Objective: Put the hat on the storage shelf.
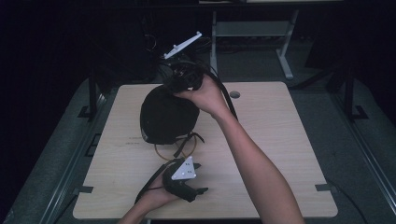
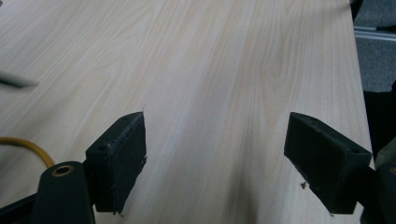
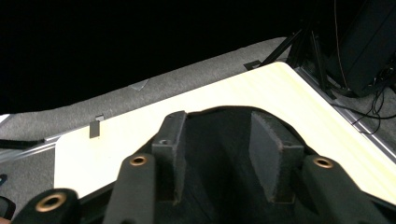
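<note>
Where right gripper (image 1: 175,84) hovers, black cap (image 1: 164,116) lies beneath.

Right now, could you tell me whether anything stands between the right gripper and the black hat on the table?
Nothing visible does: the right gripper is right at the black hat, its jaws parted with the dark fabric directly behind them. The left gripper waits open over bare table.

Right forearm reaches far forward across the table, hand wrapped over the right gripper (image 1: 183,78), jaws parted about halfway. Left hand (image 1: 156,195) sits close to the near edge, holding the left gripper (image 2: 215,158) low, jaws spread wide.
</note>
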`<state>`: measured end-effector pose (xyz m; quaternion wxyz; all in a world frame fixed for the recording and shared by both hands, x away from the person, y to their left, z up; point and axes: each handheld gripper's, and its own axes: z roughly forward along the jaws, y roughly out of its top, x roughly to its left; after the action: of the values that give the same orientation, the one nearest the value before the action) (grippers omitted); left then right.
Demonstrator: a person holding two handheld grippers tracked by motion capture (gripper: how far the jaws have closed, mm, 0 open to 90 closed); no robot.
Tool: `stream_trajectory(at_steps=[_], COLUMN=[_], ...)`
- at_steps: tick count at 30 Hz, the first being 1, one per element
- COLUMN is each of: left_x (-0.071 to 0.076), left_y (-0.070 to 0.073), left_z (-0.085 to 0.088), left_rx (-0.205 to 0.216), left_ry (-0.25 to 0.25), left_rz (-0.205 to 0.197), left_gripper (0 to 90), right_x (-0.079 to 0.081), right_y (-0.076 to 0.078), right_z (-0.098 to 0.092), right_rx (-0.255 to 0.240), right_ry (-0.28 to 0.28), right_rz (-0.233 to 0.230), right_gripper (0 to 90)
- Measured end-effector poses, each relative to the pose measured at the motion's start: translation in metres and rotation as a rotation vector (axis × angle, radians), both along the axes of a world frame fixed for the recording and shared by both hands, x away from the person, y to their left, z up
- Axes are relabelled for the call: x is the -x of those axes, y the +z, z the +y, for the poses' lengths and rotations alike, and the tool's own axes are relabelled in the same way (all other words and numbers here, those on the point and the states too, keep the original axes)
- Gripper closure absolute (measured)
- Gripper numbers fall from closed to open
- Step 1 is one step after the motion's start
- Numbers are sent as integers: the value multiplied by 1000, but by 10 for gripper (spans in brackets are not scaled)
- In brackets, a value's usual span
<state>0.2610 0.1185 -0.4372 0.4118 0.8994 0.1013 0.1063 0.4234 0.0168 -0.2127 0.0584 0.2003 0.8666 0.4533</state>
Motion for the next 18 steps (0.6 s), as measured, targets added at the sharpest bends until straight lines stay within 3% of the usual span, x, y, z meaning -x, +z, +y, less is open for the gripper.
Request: stream_trajectory(at_steps=[18], left_x=[-4], left_y=[-1], left_z=[3], left_rx=[0], left_ry=[19], left_rz=[12], left_gripper=[200], right_x=[-3], right_y=[-14], right_z=[-42], right_rx=[-65], right_ry=[-52], right_rz=[38], right_gripper=[373])
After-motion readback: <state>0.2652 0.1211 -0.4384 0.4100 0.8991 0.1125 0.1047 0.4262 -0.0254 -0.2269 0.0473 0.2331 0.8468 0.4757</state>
